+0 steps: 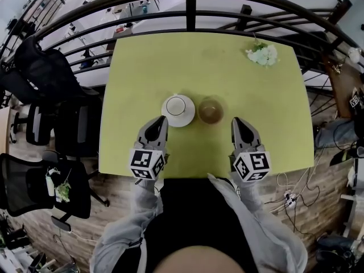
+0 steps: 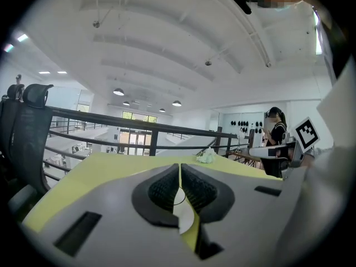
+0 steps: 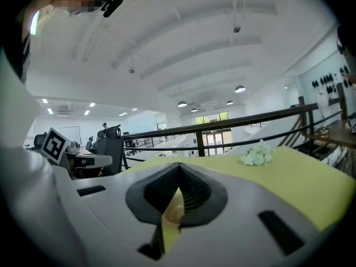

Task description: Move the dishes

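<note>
The yellow-green bench (image 1: 148,61) fills the middle of the head view, with a dark railing behind its far edge. Over its near edge the left gripper (image 1: 161,121) and the right gripper (image 1: 238,123) sit side by side, each pointing away from the person. In both gripper views the jaws are pressed together at the tips and grip nothing.

The white dish (image 1: 178,110) lies just beyond the left gripper's tips, near the middle of the bench. The brown dish (image 1: 211,112) sits just beside it, a little ahead and inward of the right gripper. A small bunch of pale flowers (image 1: 263,54) lies near the far right corner.

Judging by this, the scene fits either grippers lined up to take the dishes or grippers just drawn back from dishes set down. Any fresh hold would call for the jaws to part wider than a rim.
</note>
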Demonstrator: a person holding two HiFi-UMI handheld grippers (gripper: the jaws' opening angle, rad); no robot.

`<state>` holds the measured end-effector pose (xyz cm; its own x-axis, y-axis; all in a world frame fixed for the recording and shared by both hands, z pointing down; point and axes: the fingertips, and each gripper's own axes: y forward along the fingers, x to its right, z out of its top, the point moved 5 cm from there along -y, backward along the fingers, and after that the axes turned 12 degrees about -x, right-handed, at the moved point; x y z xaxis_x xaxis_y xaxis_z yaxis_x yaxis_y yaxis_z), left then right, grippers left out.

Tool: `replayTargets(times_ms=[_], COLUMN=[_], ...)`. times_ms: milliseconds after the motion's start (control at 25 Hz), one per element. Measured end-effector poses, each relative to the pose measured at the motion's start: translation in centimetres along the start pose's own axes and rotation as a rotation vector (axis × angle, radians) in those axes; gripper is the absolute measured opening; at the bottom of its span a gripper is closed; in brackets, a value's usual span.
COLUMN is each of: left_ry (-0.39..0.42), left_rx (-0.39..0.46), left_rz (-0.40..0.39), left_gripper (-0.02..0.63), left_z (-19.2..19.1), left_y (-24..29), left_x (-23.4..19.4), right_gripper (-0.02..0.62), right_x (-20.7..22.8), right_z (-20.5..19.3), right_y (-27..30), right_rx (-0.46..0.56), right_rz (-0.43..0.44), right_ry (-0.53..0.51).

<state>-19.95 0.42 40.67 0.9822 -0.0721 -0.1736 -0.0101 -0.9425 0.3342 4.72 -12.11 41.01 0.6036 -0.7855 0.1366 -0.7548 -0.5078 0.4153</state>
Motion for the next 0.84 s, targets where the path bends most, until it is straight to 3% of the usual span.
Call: replayTargets(times_ms=[840], left_ry=[0.026], left_rx=[-0.043], left_rz=[-0.021], left_gripper=[0.025], left_z=[-0.6], left_y=[0.8], left_x=[0.9], right_gripper=[0.006], right_x=[-0.7], right_z=[-0.3], right_y=[1.3], right_rx=[-0.04], right_rz=[0.06], right_ry=[-0.01])
